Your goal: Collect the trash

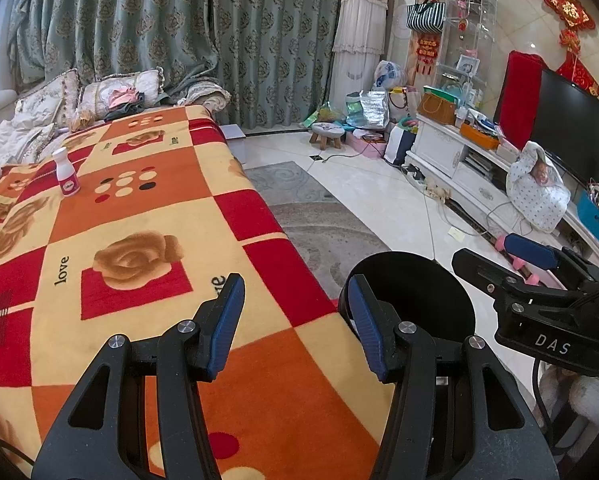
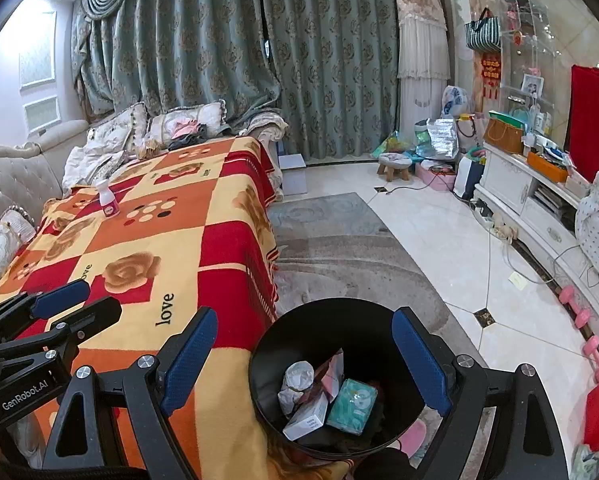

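A small white bottle with a pink label (image 1: 66, 173) stands upright on the patterned blanket (image 1: 147, 216), far ahead to the left; it also shows in the right wrist view (image 2: 107, 199). A black trash bin (image 2: 331, 376) stands on the floor beside the blanket's edge and holds crumpled paper (image 2: 297, 378), a white box (image 2: 305, 420) and a teal packet (image 2: 351, 404). Its rim shows in the left wrist view (image 1: 411, 280). My left gripper (image 1: 295, 328) is open and empty over the blanket's near edge. My right gripper (image 2: 303, 364) is open and empty above the bin.
A grey rug (image 2: 339, 248) and pale tiled floor (image 2: 439, 240) lie right of the blanket. A white TV cabinet (image 2: 519, 196) with clutter runs along the right wall. Pink dumbbells (image 2: 583, 320) lie by it. Cushions (image 2: 115, 132) and curtains (image 2: 227, 60) are behind. A small stool (image 2: 395, 164) stands at the back.
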A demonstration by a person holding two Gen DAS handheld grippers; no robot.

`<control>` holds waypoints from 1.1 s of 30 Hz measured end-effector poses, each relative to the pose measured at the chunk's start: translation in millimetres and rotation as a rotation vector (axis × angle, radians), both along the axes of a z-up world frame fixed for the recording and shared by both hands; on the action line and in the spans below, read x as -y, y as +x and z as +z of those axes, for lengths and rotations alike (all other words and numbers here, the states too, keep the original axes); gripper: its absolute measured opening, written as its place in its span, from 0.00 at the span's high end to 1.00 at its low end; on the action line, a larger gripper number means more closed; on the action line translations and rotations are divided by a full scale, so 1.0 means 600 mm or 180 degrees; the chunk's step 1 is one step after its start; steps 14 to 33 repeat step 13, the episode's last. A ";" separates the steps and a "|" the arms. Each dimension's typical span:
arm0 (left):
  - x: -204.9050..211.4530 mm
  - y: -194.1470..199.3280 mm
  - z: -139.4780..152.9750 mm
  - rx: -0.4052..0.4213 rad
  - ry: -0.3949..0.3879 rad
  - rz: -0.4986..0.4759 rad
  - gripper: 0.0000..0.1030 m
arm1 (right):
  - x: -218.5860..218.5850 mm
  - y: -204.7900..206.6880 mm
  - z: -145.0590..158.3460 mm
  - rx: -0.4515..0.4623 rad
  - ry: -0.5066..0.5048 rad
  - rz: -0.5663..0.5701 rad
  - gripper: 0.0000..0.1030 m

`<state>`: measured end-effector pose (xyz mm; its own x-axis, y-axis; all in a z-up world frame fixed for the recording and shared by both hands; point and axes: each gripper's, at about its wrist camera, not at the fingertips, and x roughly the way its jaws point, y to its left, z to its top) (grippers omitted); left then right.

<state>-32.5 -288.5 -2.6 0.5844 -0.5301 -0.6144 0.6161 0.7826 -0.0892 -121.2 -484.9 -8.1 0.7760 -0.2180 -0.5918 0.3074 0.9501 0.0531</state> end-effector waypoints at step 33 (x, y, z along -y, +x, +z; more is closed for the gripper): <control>-0.017 0.009 -0.015 -0.0099 -0.0031 0.0064 0.49 | -0.013 0.021 -0.011 -0.0125 -0.0003 0.0095 0.15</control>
